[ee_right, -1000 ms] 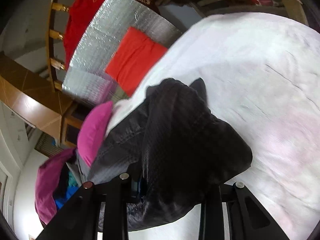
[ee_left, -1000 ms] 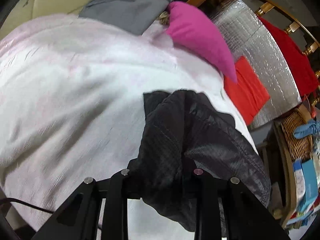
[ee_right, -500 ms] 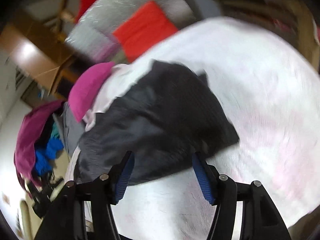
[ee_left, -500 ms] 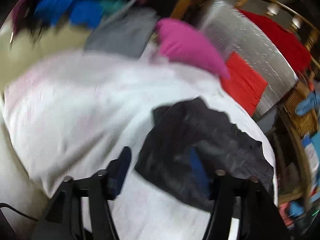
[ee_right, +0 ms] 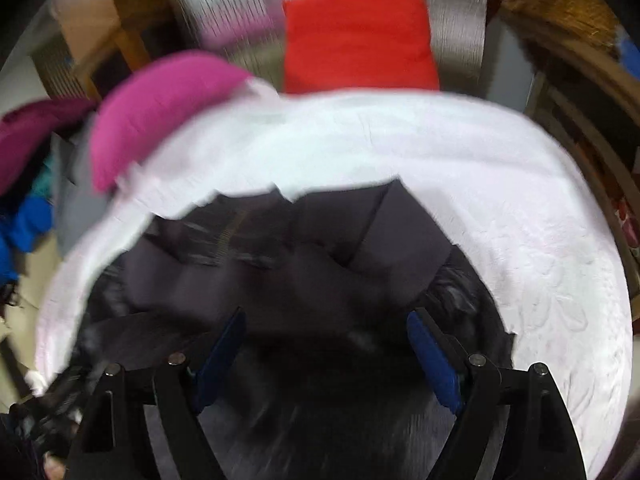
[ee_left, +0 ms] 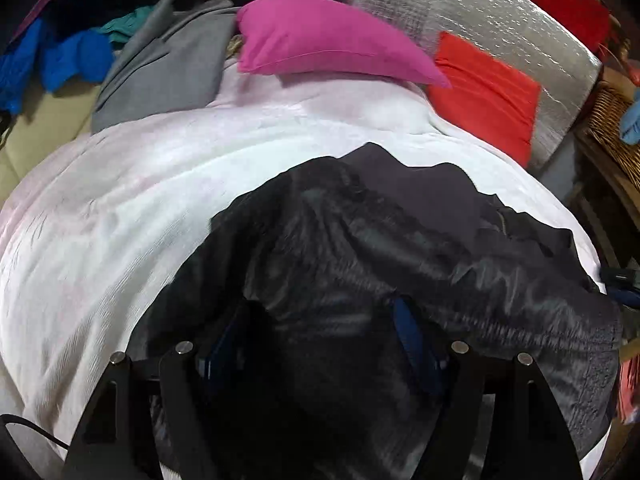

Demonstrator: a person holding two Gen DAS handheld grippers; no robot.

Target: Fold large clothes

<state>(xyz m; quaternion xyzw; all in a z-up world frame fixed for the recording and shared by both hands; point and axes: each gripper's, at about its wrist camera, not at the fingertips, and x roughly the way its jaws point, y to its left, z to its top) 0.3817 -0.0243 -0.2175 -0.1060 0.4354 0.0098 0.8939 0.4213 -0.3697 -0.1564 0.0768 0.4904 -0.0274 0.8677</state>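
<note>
A black shiny jacket lies crumpled on the white bedspread. My left gripper hangs just over its near part. The jaws are opening, the blue pads stand wide apart, and cloth lies below and between them without being pinched. In the right wrist view the same jacket fills the lower middle of the bedspread. My right gripper is above it with its jaws also opening, and its blue pads are clear of the fabric.
A pink pillow and a folded grey garment lie at the bed's far side. A red cushion rests on a silver foil mat. Blue and teal clothes are piled far left. A wicker basket stands at right.
Both grippers were shut on the black jacket and have let it go, jaws spreading wide. The jacket has dropped and spread on the bedspread. Both views have rolled and shifted.
</note>
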